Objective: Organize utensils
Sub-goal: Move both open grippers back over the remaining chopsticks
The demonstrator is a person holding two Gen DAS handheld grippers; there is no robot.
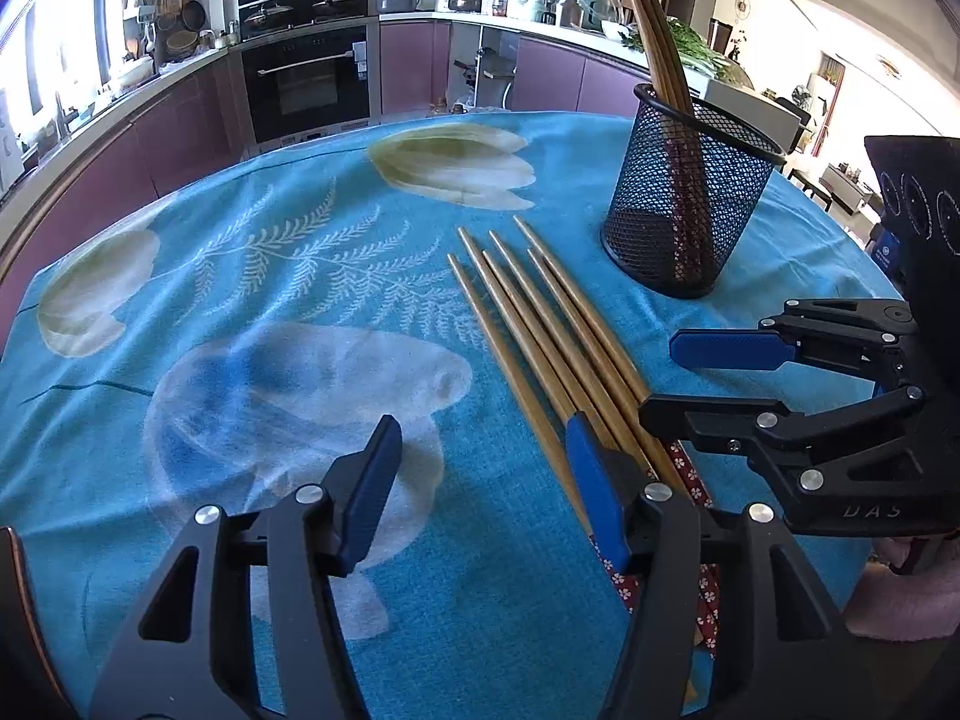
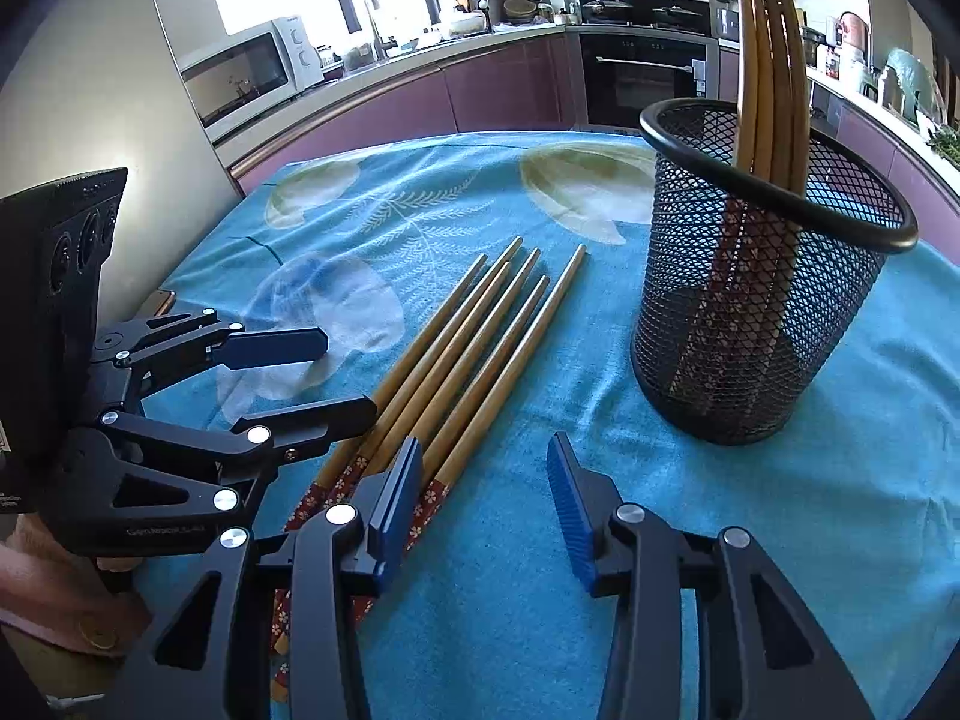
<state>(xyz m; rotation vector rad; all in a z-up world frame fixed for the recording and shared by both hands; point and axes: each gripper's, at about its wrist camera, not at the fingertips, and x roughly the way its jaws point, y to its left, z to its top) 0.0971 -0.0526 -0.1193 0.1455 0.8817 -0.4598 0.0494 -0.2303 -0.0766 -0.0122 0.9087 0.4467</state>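
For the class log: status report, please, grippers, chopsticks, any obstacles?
Left gripper and right gripper open, empty. Six chopsticks on cloth; others in mesh holder. Nothing in the way.

Open cloth left, mesh holder blocking right

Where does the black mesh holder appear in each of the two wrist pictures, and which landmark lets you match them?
Left wrist view: the black mesh holder stands upper right on the blue cloth, beyond the loose chopsticks.
Right wrist view: the holder stands right of centre, to the right of the loose chopsticks.
Shared landmark: the black oven against the far wall.
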